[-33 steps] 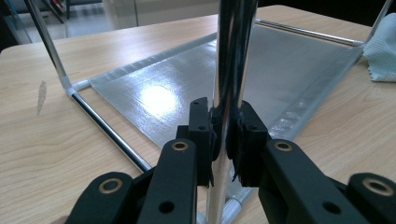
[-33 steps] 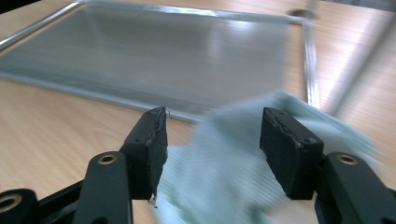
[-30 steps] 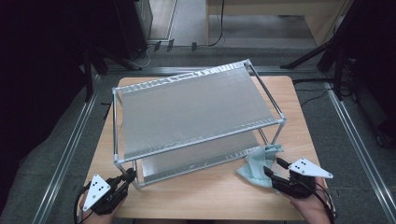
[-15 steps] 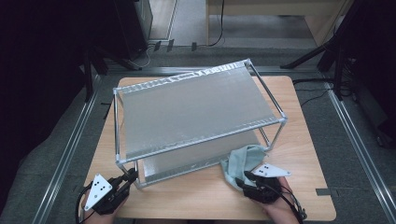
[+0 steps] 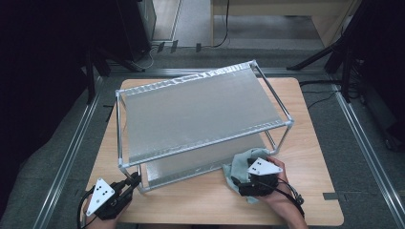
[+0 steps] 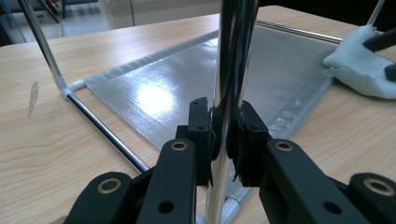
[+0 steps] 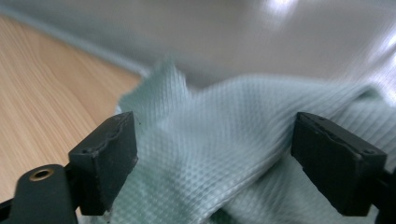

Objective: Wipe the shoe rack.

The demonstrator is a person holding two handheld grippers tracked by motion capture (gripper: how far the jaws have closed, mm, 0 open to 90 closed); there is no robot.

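High view: lower shelf panel [image 5: 200, 164] of the two-tier rack [image 5: 200, 112] mostly hidden beneath the upper panel, front strip alone visible; cloth [image 5: 239, 169] partly covered by the right hand-held gripper [image 5: 241, 183] and its grey three-cornered plate. Left hand-held gripper [image 5: 135, 180] at the rack's near left corner, forearm cut off by the bottom edge. Left gripper view: jaws clamped tight on the shiny upright metal post [image 6: 231, 93], the post's top out of frame; glossy grey panel behind, pale woven cloth [image 6: 359, 65] far right on the panel's edge (partly cropped). Right gripper view: blurred, jaws wide apart after just opening, pads clear of the rumpled pale-green waffle-weave cloth [image 7: 243, 154] lying between them, half on the light wooden counter [image 7: 46, 93], half against the grey panel. Rack frame of thin chrome tubes with pale corner joints.
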